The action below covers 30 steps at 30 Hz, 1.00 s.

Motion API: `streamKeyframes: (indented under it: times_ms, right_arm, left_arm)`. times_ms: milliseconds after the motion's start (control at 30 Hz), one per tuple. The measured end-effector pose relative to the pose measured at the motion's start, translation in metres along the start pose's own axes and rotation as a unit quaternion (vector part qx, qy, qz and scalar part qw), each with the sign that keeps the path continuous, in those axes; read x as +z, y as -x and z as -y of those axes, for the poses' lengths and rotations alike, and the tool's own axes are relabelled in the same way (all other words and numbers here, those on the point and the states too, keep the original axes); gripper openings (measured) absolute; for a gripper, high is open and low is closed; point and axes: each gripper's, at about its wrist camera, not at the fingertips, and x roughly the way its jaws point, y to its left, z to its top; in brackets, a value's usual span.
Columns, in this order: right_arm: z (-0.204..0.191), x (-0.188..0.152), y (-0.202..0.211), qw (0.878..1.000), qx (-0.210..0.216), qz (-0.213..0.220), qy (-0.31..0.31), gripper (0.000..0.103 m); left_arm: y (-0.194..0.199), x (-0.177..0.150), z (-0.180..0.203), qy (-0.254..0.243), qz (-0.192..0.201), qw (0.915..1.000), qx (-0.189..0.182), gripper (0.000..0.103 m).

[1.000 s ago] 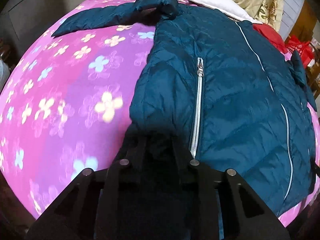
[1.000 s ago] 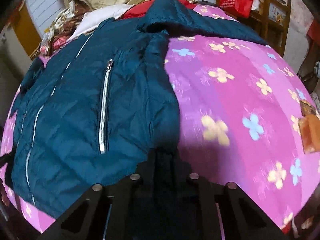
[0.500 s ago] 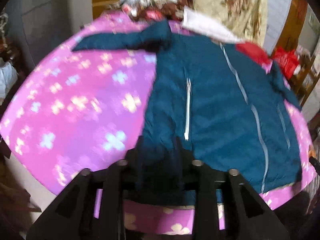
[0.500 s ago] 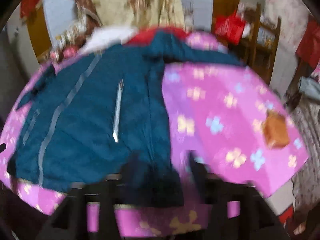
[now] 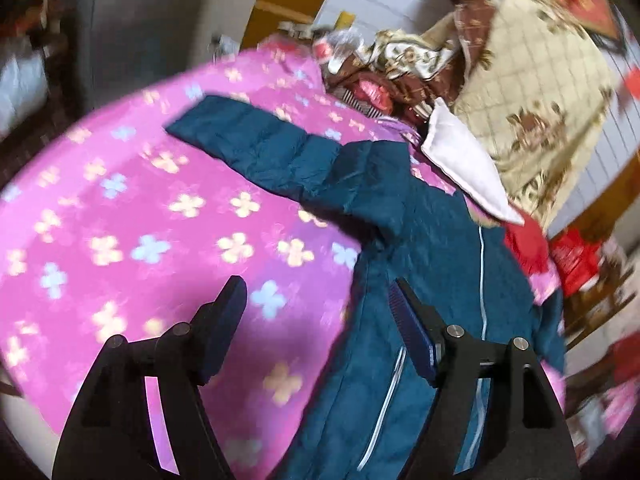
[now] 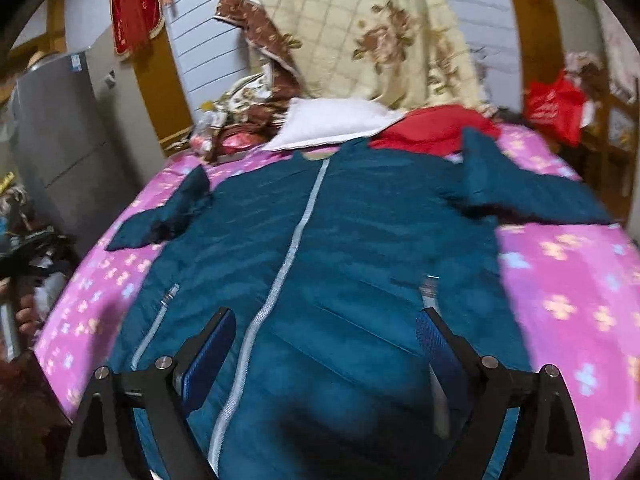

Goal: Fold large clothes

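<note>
Both tools' jaws have just been opening; jacket (image 6: 360, 248) hem blurred.

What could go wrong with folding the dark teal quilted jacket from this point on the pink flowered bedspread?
The dark teal quilted jacket lies flat, both sleeves spread outward; a puffy sleeve may spring back once folded in. Its collar sits close to the white pillow and red cloth, which a fold could drag along. The left gripper and right gripper have just been opening with nothing between them, so each needs a fresh grip.
</note>
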Motion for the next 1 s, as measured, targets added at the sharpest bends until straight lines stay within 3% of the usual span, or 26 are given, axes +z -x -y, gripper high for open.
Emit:
streamKeyframes:
  times_ms: [167, 267, 400, 567, 667, 833, 900, 933, 967, 1000]
  right_arm:
    - [0.014, 0.009, -0.064, 0.998, 0.044, -0.027, -0.037, 0.09]
    - [0.024, 0.01, -0.089, 0.996, 0.059, -0.037, -0.051, 0.09]
    - [0.032, 0.009, -0.109, 0.997, 0.057, -0.039, -0.044, 0.09]
    - [0.05, 0.005, -0.12, 0.994, 0.069, -0.041, -0.07, 0.09]
    - [0.058, 0.0, -0.124, 0.993, 0.08, -0.039, -0.082, 0.09]
    - [0.063, -0.008, -0.129, 0.992, 0.084, -0.04, -0.089, 0.09]
    - [0.065, -0.009, -0.131, 0.991, 0.087, -0.04, -0.092, 0.09]
    - [0.066, -0.009, -0.131, 0.991, 0.088, -0.041, -0.094, 0.09]
    - [0.067, -0.009, -0.132, 0.99, 0.09, -0.042, -0.096, 0.09]
    - [0.067, -0.009, -0.133, 0.99, 0.09, -0.042, -0.097, 0.09]
  left_arm:
    - [-0.072, 0.032, -0.025, 0.085, -0.046, 0.9939, -0.054, 0.074]
    - [-0.109, 0.043, -0.034, 0.13, -0.055, 0.9862, -0.087, 0.074]
    - [-0.148, 0.055, -0.034, 0.156, -0.053, 0.98, -0.112, 0.073]
    - [-0.19, 0.066, -0.036, 0.178, -0.064, 0.9747, -0.119, 0.073]
    - [-0.202, 0.081, -0.042, 0.196, -0.049, 0.9703, -0.132, 0.073]
    - [-0.216, 0.112, -0.049, 0.203, -0.053, 0.9707, -0.117, 0.073]
    - [-0.216, 0.123, -0.046, 0.191, -0.054, 0.9778, -0.067, 0.058]
    - [-0.214, 0.128, -0.041, 0.175, -0.053, 0.9822, -0.042, 0.029]
    - [-0.21, 0.132, -0.035, 0.157, -0.051, 0.9858, -0.028, 0.012]
    - [-0.204, 0.136, -0.027, 0.141, -0.044, 0.9887, -0.025, 0.012]
